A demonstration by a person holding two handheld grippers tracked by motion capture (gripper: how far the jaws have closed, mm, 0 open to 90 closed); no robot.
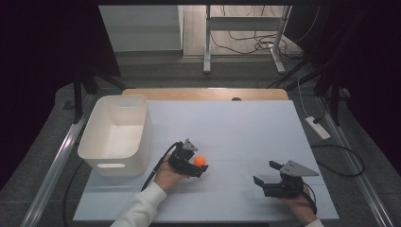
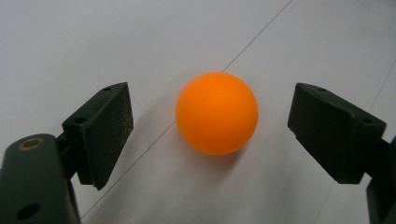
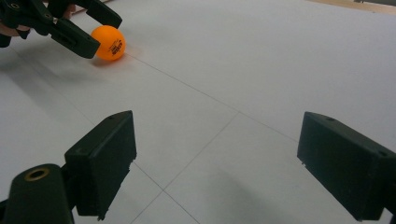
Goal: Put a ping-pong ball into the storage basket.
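Observation:
An orange ball (image 1: 200,161) (image 2: 216,113) (image 3: 109,42) rests on the white table sheet (image 1: 236,132). My left gripper (image 1: 197,161) (image 2: 210,135) is open around it, a jaw on each side with a clear gap to the ball on both. In the right gripper view the left gripper (image 3: 95,30) straddles the ball at the upper left. My right gripper (image 1: 265,174) (image 3: 219,163) is open at the front right of the sheet, nothing between its jaws, well apart from the ball.
A white plastic bin (image 1: 117,133) with handle slots stands at the sheet's left edge, close to the left hand. A wooden board edge (image 1: 205,93) runs along the back. A power strip (image 1: 318,127) and cables lie off the table to the right.

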